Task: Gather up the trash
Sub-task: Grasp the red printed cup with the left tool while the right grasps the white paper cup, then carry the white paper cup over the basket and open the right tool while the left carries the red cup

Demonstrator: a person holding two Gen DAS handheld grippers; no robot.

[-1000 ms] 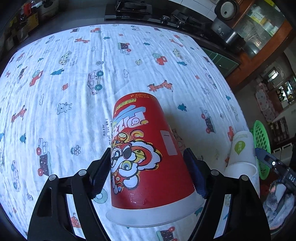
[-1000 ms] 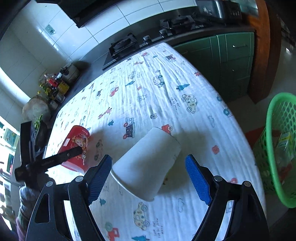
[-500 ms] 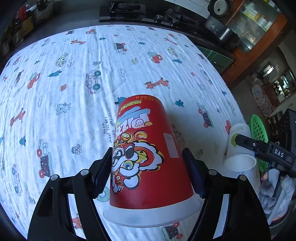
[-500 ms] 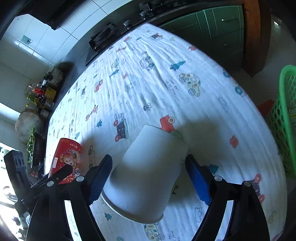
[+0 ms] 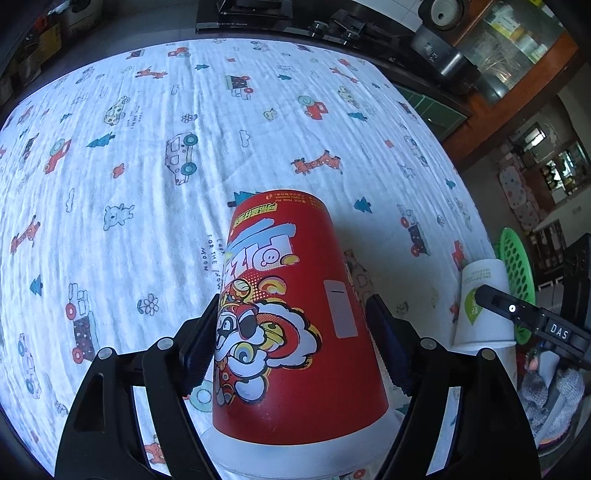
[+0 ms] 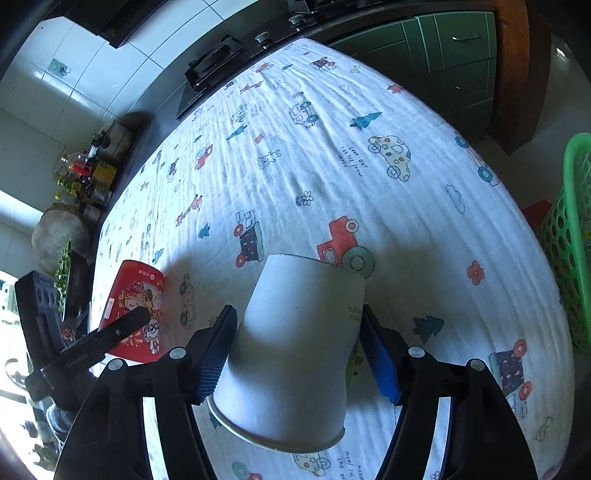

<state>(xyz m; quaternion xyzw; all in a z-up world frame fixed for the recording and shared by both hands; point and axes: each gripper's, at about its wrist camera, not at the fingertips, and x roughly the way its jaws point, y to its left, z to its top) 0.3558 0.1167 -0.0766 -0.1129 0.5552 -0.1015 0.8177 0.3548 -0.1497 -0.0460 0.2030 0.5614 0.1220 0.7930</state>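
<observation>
A red printed paper cup [image 5: 280, 314] stands upside down on the cartoon-print tablecloth [image 5: 147, 184]. My left gripper [image 5: 293, 332] is shut on it, both blue pads pressed to its sides. The red cup [image 6: 136, 306] also shows at the left of the right wrist view, with a left gripper finger [image 6: 122, 328] across it. A white paper cup [image 6: 295, 343], also upside down, stands near the table's right edge. My right gripper [image 6: 299, 332] straddles it with its jaws closing; the left pad meets the wall and a thin gap remains at the right pad. In the left wrist view a right finger [image 5: 517, 310] crosses the white cup [image 5: 480, 295].
A green plastic basket [image 6: 569, 221] stands on the floor off the table's right edge, its rim [image 5: 517, 258] just behind the white cup. A stove [image 5: 240, 14] and green cabinets [image 6: 443, 55] line the far side. A grey-gloved hand [image 5: 546, 391] holds the right gripper.
My right gripper has come down closer over the white cup and its jaws have narrowed around it. The left gripper and the red cup have stayed where they were.
</observation>
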